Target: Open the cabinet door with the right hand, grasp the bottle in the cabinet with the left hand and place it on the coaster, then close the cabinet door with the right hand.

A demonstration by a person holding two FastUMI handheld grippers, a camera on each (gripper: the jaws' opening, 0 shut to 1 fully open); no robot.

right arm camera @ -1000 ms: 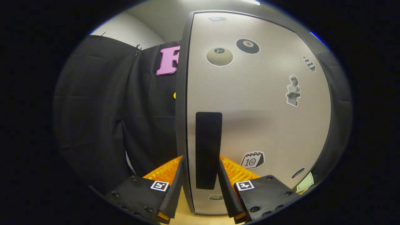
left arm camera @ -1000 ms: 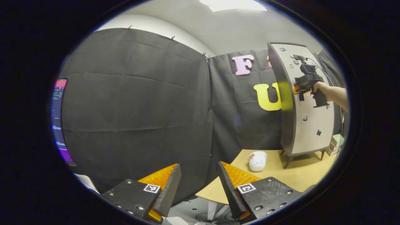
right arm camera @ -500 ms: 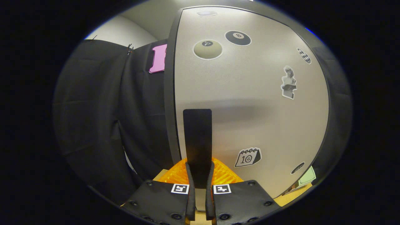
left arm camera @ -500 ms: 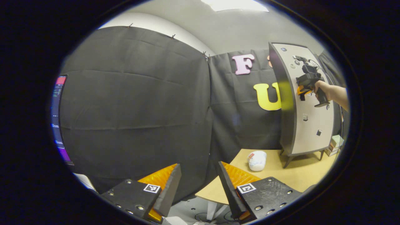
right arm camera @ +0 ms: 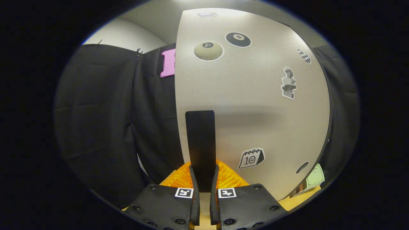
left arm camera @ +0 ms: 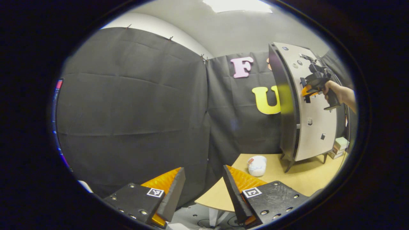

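- Matte grey cabinet door (right arm camera: 255, 105), flat and stickered, slightly ajar; the cabinet interior is hidden, bottle unseen.
- Right gripper (right arm camera: 204, 195) pinches the flat black handle (right arm camera: 200, 140).
- Left gripper (left arm camera: 204, 191) spread, holding nothing, off the wooden table's (left arm camera: 300, 179) near edge.

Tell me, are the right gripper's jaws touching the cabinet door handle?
Touching: in the right gripper view, both jaws press on the black handle from either side.
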